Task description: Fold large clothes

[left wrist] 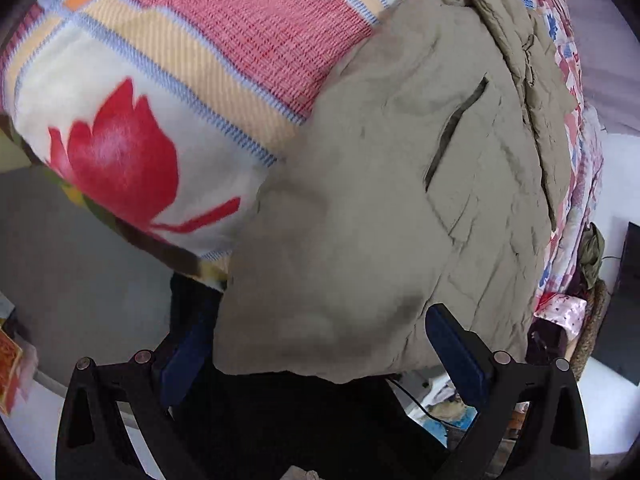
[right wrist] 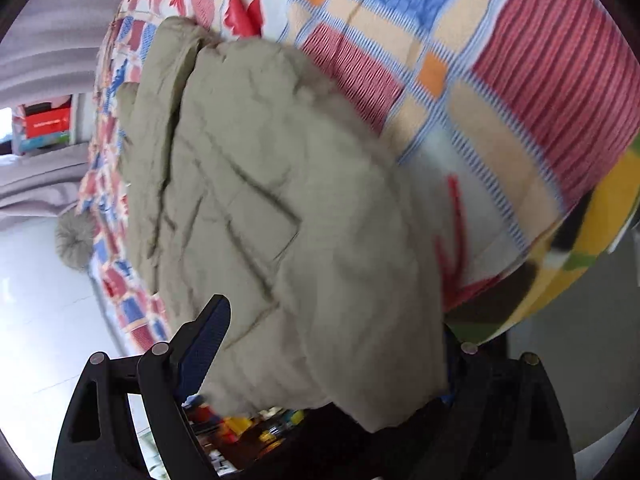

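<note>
Blue-padded fingers (left wrist: pixel 456 352) of the left gripper (left wrist: pixel 320 356) stand wide apart, and the lower edge of the khaki coat (left wrist: pixel 380 208) hangs down between them; whether the pads press on it cannot be told. Ahead of these fingers the coat lies over a patterned blanket (left wrist: pixel 180 52), its slit pocket (left wrist: pixel 456 132) beyond the right-side finger. The right gripper (right wrist: pixel 332 344) is also spread wide, its fingers (right wrist: pixel 204 344) flanking the coat's hem, with one finger mostly hidden behind the cloth. Blanket shows past the coat on the far side.
</note>
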The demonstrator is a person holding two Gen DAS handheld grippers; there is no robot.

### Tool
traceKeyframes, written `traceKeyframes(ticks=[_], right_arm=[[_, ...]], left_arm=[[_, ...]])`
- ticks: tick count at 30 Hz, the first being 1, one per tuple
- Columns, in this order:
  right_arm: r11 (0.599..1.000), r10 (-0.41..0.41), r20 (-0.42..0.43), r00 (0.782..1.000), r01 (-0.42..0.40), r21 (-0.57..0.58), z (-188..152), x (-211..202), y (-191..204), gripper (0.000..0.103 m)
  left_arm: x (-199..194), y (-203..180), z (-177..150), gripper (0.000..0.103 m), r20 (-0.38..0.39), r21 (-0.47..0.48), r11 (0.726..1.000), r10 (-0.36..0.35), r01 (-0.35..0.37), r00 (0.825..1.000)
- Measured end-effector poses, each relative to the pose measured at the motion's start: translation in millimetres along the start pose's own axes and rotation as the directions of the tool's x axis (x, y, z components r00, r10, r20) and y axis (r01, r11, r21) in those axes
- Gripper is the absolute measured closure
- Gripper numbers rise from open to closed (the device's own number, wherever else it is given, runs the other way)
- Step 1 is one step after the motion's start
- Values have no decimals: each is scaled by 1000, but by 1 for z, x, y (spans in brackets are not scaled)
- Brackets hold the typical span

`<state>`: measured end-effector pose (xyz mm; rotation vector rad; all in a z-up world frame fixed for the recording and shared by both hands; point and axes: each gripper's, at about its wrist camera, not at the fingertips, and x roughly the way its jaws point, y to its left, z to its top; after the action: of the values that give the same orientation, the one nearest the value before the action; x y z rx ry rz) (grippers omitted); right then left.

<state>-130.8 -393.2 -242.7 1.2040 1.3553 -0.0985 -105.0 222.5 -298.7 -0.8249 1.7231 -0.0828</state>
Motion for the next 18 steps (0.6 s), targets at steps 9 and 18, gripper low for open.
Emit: traceKeyframes(ticks=[9, 18], right_arm=[[982, 189, -64, 980, -188, 29, -12, 23, 22, 14], [999, -22, -89, 996, 24, 22, -11, 33, 18, 16]], left_arm=[[5, -34, -15, 1, -18, 27, 979, -203, 204, 979], [13, -53, -9, 6, -55, 59, 989, -134, 137, 989]])
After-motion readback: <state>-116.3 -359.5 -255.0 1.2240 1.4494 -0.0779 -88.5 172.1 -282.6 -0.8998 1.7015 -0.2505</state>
